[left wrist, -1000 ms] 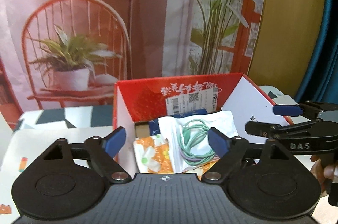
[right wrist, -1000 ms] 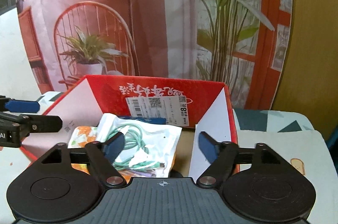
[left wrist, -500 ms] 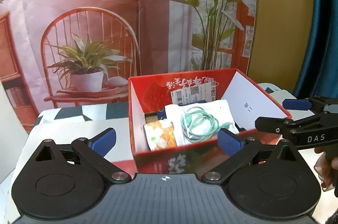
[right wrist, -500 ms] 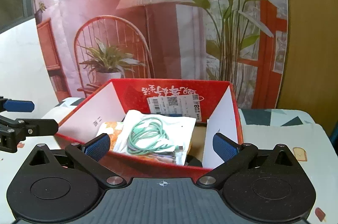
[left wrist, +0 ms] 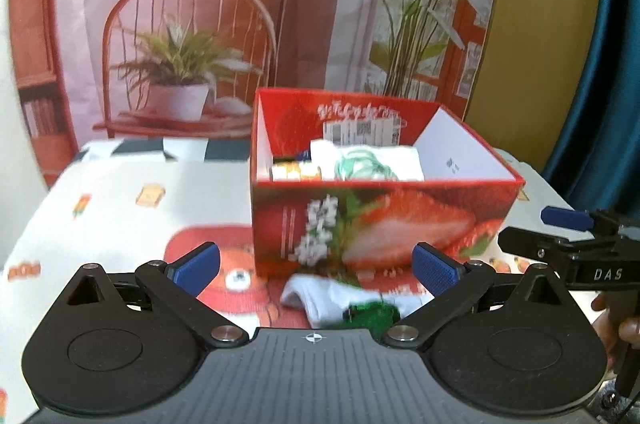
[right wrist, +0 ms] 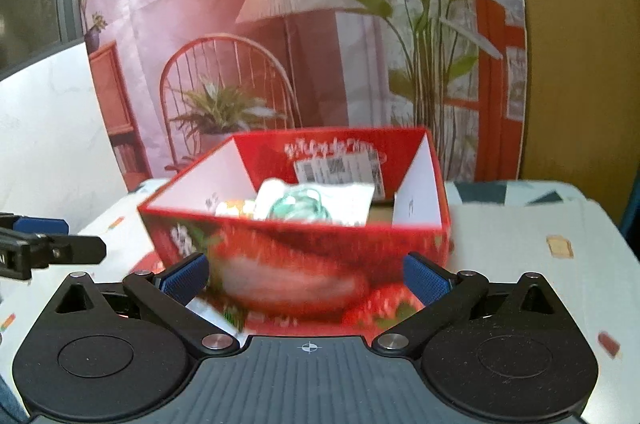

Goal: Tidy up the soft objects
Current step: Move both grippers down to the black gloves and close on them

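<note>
A red strawberry-printed box (left wrist: 380, 220) (right wrist: 288, 264) stands on the table. Inside it lie a white packet with a coiled green cable (left wrist: 362, 162) (right wrist: 308, 206) and an orange patterned packet (left wrist: 296, 170) (right wrist: 232, 208). In front of the box, on the cloth, lies a white sock with a green patch (left wrist: 344, 302). My left gripper (left wrist: 316, 266) is open just above that sock, nothing between its fingers. My right gripper (right wrist: 306, 274) is open too, in front of the box and holding nothing. In the left wrist view it shows at the right edge (left wrist: 560, 228).
A printed tablecloth (left wrist: 120, 208) with small cartoon motifs covers the table. A backdrop picturing a chair, lamp and plants (left wrist: 192, 36) hangs behind the box. A blue curtain (left wrist: 608, 64) is at far right. A hand (left wrist: 616, 320) holds the right gripper's handle.
Both grippers pulled back from over the box to in front of it and opened wider. The box's front wall and a white sock on the cloth have come into view.
</note>
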Demonstrator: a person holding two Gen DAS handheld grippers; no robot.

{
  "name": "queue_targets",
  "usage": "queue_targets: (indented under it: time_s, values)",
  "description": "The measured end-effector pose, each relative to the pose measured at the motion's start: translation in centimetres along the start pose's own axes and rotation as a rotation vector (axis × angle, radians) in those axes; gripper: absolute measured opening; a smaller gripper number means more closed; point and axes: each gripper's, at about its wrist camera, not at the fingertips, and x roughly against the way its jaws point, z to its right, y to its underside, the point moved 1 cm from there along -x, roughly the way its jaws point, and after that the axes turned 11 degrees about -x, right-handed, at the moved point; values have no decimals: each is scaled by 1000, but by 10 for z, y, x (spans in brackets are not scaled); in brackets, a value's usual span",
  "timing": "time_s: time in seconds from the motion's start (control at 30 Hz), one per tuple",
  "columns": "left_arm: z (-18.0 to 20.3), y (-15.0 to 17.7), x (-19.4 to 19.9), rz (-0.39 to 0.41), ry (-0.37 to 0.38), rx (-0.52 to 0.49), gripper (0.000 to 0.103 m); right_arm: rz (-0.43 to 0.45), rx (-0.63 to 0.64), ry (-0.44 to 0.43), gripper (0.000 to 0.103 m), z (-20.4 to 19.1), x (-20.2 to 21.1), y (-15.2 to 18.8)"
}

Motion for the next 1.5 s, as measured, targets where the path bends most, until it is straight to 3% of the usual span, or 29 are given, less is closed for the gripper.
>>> queue_targets:
  time_s: [0.2,0.47,0.6,0.73,1.1,1.3,1.5]
  values:
    - [3,28,-3,-49,39,42,98,-71,-37,16,102,4,4,35]
    - [16,47,-12,-94,144,66,65,-152,-31,-6,84,0,1,65]
    - [20,57,-23,-138,168,87,61,-178,-46,-20,79,-1,-8,70]
    - [16,65,-26,-133,163,105,38,-216,-66,-21,78,0,-22,75]
    - [13,70,-39,-171,171,134,39,-308,-130,-45,78,2,-41,82]
    - [15,70,-37,-161,171,128,37,-321,-143,-75,58,2,-38,81]
    - [16,67,-31,-136,170,108,26,-310,-130,-83,41,-2,-31,78]
